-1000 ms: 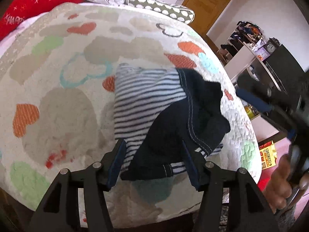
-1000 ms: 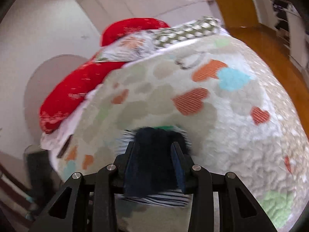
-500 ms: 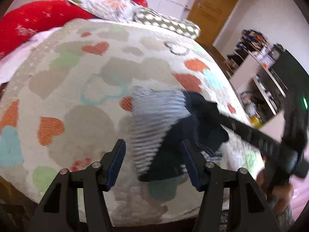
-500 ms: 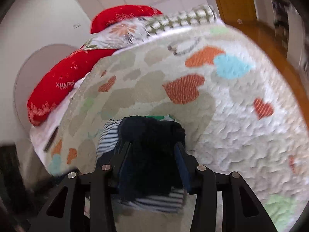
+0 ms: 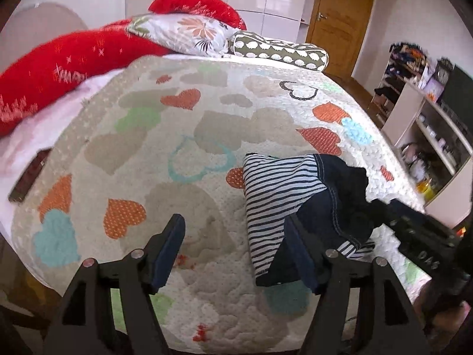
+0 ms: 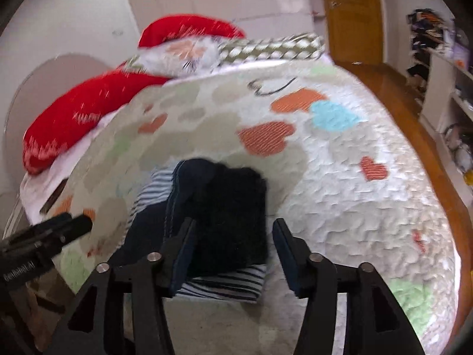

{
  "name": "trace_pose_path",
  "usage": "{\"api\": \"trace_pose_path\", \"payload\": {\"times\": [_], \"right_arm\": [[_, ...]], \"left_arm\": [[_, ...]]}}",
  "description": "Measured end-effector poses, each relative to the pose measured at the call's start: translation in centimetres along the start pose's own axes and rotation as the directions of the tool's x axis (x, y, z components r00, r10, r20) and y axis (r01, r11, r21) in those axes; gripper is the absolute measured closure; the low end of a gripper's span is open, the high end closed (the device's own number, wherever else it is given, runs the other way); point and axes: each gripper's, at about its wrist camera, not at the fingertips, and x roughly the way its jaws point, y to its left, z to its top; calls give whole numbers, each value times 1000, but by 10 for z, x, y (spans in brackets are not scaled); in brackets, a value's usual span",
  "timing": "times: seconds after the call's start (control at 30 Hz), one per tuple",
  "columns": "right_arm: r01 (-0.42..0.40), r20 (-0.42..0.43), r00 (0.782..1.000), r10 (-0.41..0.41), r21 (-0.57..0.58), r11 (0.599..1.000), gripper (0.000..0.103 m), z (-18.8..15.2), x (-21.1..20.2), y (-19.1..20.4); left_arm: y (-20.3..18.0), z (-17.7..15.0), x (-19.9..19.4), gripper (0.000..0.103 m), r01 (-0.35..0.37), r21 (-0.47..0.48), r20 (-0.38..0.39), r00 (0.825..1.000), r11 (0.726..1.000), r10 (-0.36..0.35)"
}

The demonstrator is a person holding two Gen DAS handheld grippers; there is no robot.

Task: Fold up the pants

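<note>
The pants (image 5: 301,204) are a folded bundle of dark navy cloth with a white-and-navy striped lining, lying on the heart-patterned quilt (image 5: 192,136) near the bed's front edge. They also show in the right wrist view (image 6: 224,222). My left gripper (image 5: 236,248) is open and empty, its right finger at the bundle's near left edge. My right gripper (image 6: 233,254) is open, its fingers just above the bundle's near side, holding nothing. The right gripper's body (image 5: 425,251) shows at the right of the left wrist view.
Red, floral and dotted pillows (image 5: 189,32) lie at the head of the bed. A dark flat object (image 5: 26,177) lies on the white sheet at the left. A shelf unit (image 5: 428,124) and a wooden door (image 5: 340,20) stand to the right.
My right gripper opened and let go of the dark cloth, drawing back slightly. My left gripper pulled back and shifted left, so the bundle now sits to its right.
</note>
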Motion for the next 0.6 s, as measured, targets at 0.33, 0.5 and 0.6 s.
{"api": "trace_pose_path", "payload": {"times": [0.33,0.5,0.6], "right_arm": [[19,-23,1000,-18,27,999,43,-14,-2,-12],[25,-15,1000,-24,56,998,40,-12,-2,-20],[17,-24,1000,-15,76,997,37,-13,0,-23]], "left_arm": [[-14,-4,5,34,-24,59,-26,999,998,26],[-14,-7,11,34,-28,60,-53,998,998,31],[-13,-8,15,34,-29,57,-67,997,998,33]]}}
